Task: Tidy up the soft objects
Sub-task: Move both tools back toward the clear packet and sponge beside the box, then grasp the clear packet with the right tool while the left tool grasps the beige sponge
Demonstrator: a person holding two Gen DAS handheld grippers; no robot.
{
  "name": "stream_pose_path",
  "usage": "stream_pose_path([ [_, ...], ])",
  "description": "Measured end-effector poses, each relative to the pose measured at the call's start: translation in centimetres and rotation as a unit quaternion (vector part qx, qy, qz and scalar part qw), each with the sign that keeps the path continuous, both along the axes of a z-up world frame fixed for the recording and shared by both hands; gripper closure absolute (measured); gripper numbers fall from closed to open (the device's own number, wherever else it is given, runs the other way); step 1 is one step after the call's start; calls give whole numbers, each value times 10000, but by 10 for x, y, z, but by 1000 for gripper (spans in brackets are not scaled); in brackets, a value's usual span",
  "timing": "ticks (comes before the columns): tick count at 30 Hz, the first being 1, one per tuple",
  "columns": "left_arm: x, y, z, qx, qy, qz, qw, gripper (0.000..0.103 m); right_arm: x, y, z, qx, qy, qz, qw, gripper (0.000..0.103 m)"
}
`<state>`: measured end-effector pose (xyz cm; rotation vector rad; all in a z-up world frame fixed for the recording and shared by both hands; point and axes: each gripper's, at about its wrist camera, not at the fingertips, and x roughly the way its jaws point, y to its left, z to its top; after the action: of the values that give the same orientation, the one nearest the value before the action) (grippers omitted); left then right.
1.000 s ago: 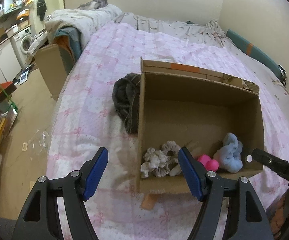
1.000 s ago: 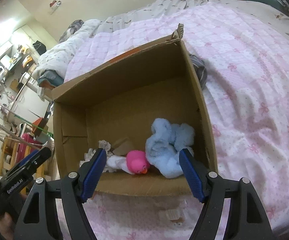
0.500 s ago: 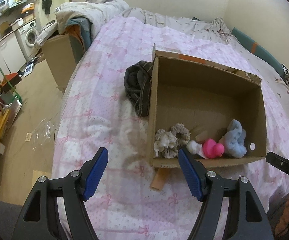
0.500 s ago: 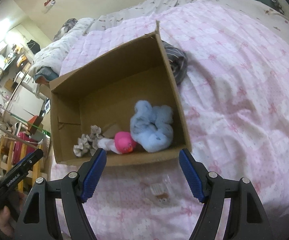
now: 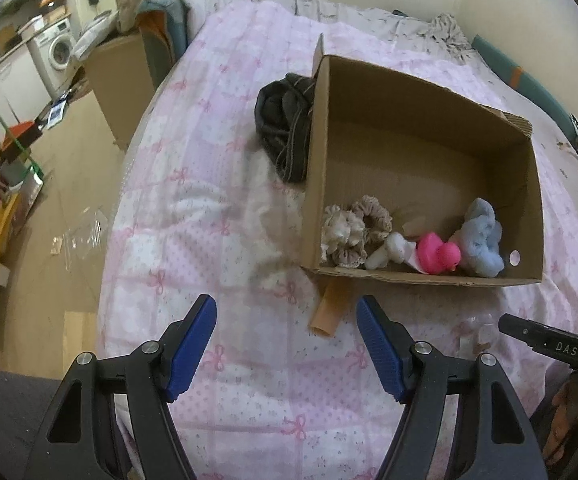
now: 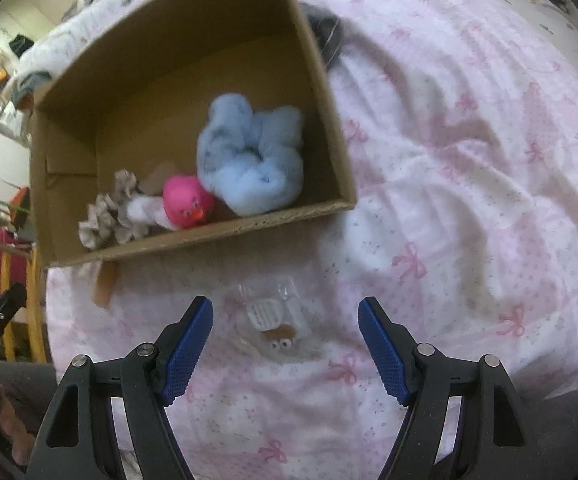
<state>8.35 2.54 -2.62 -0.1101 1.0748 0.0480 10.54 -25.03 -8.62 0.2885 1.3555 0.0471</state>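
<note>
Both grippers have backed off from the cardboard box (image 5: 421, 276) compared to a second ago, so it now sits up around 1 o'clock in the left view and 11 o'clock in the right one. The blue plush (image 6: 249, 160), pink duck (image 6: 187, 202) and scrunchies (image 5: 355, 232) are in its near end. Left gripper (image 5: 287, 344) is spread wide over bare pink quilt (image 5: 209, 240), nothing in it. Right gripper (image 6: 285, 344) is spread too, hovering over a small clear packet (image 6: 275, 316) that's newly come between its jaws.

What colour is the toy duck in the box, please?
Bright pink duck with an orange beak; the right wrist view shows it best.
</note>
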Motion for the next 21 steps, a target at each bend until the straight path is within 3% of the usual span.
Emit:
stream_pose_path([
  [9,6,14,-14,-198,275,329,9989,33,4,-18,-9,501,248,-433,9975,24],
  [12,9,18,-18,-253,381,459,9979,33,5,-15,-17,364,421,-399,9977,24],
  [21,12,27,-28,-287,562,702,9955,33,15,28,-39,-250,657,408,9967,24],
])
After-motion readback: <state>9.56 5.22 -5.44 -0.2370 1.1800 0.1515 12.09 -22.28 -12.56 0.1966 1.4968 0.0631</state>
